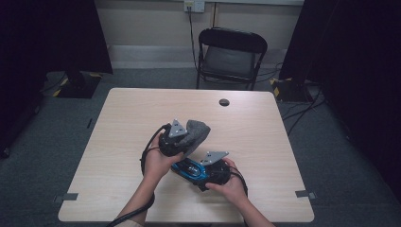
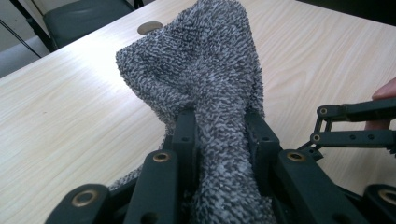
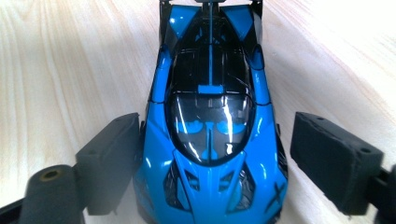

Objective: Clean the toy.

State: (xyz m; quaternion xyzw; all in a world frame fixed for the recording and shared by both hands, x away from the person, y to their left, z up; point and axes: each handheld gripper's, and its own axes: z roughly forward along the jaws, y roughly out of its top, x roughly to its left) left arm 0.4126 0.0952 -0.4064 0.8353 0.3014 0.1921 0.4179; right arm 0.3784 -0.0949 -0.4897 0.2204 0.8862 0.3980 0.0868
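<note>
A grey terry cloth rises bunched from between the jaws of my left gripper, which is shut on it. In the high view the cloth is held just above the table's middle by the left gripper. A blue and black toy car lies on the wood between the jaws of my right gripper. The left pad sits against the car's side, while the right pad stands clear of it. In the high view the car lies right below the cloth, with the right gripper around it.
The light wooden table has a round cable hole near its far edge. A black folding chair stands behind it. Dark stands and cables flank the table on the grey floor.
</note>
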